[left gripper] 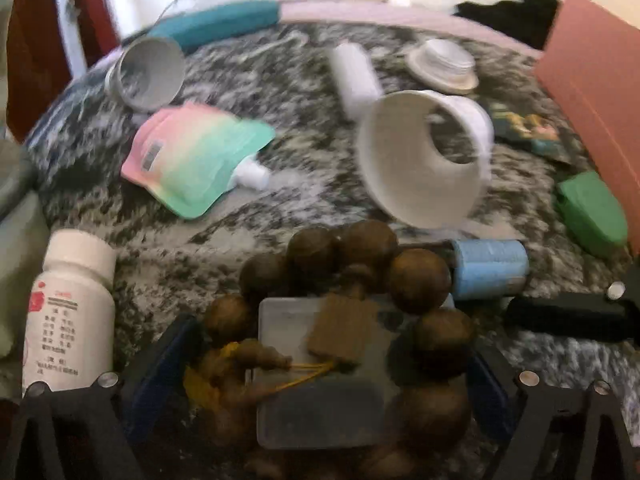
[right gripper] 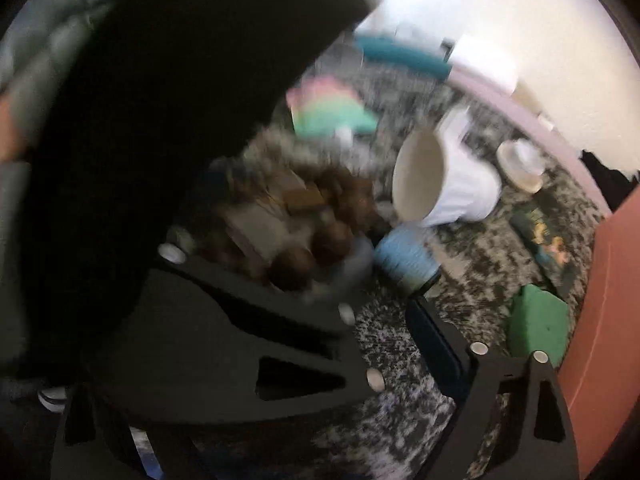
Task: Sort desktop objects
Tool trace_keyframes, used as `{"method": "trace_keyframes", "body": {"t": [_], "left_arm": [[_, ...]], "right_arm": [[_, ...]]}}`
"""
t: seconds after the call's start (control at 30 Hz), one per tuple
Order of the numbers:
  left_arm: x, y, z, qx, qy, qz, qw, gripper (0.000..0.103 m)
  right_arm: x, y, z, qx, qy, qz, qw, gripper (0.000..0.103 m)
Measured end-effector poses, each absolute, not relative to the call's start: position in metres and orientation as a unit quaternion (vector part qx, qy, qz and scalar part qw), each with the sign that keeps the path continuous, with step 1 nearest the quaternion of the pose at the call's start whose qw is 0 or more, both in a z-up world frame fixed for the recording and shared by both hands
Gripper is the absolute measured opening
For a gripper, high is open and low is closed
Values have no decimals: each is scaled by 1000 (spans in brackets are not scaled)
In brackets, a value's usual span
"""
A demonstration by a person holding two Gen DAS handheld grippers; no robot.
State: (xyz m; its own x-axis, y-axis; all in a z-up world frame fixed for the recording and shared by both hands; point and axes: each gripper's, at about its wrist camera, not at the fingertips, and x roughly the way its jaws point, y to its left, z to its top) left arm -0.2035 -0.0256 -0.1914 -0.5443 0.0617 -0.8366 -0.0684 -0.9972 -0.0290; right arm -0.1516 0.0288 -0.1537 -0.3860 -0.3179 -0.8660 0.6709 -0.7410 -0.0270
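A wooden bead bracelet (left gripper: 416, 280) with a cardboard tag lies coiled over a clear plastic box (left gripper: 320, 416) on the mottled black-and-white table top (left gripper: 248, 232). My left gripper (left gripper: 324, 356) stands open around both, its blue pads (left gripper: 160, 360) close beside the outer beads. In the right wrist view the bracelet (right gripper: 328, 240) is blurred, and the left gripper's black body (right gripper: 180, 120) fills the left half. My right gripper (right gripper: 292, 324) is open just right of it, holding nothing, with a left-gripper finger crossing its gap. A blue thread spool (left gripper: 490, 268) (right gripper: 404, 258) lies beside the beads.
A white mug (left gripper: 424, 156) (right gripper: 440, 176) lies on its side behind the beads. Around it are a rainbow pouch (left gripper: 196, 156), white pill bottle (left gripper: 70, 312), tipped paper cup (left gripper: 148, 72), white tube (left gripper: 356, 76), white lid (left gripper: 444, 64), green case (right gripper: 538, 324), dark card packet (right gripper: 544, 236), pink box wall (right gripper: 608, 300).
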Motion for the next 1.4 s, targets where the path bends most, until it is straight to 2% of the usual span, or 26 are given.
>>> {"method": "trace_keyframes", "body": {"t": [0.03,0.1,0.17,0.3,0.43,0.47,0.5,0.6,0.73,0.87,1.1,1.17,1.23,1.3,1.33,1.37,1.4], "left_arm": [[-207,-28,-189,-478,0,878,27,91],[-214,-37,-187,-477,-9,879,-8,89],[-217,-44,-187,-480,-6,877,-32,89],[-214,-57,-184,-481,-6,876,-40,89],[-208,-50,-172,-462,-25,886,-8,89],[-206,-44,-167,-456,-16,890,-10,89],[-204,-37,-161,-451,-2,892,-14,89],[-194,-17,-149,-439,23,898,-1,89],[-180,-6,-132,-418,32,908,4,89],[-172,-20,-118,-398,4,917,-1,89],[-169,-43,-114,-400,-45,916,3,89],[-166,-45,-111,-394,-49,918,3,89],[-160,-45,-106,-386,-49,921,3,89],[-156,-43,-102,-382,-45,923,16,88],[-154,-42,-100,-378,-42,925,17,77],[-153,-41,-100,-378,-38,925,15,50],[-154,-40,-100,-379,-35,925,12,48]], "right_arm": [[-156,27,-153,457,194,-809,314,89],[-164,23,-152,437,200,-824,300,75],[-171,14,-158,441,187,-817,320,45],[-178,-1,-168,448,169,-805,351,44],[-167,10,-170,447,124,-822,331,31],[-161,18,-168,440,111,-828,329,2],[-155,25,-167,432,100,-833,329,0],[-127,32,-168,370,178,-874,260,0],[-114,36,-172,367,138,-879,270,0],[-97,46,-159,329,104,-896,280,0],[-101,72,-150,329,29,-901,283,0],[-109,71,-155,334,26,-901,275,6],[-115,69,-158,344,11,-895,284,9],[-117,67,-159,352,-12,-887,298,41],[-123,71,-156,355,-20,-886,298,71],[-130,77,-153,359,-28,-885,296,81],[-129,80,-148,360,-34,-884,296,81]]}}
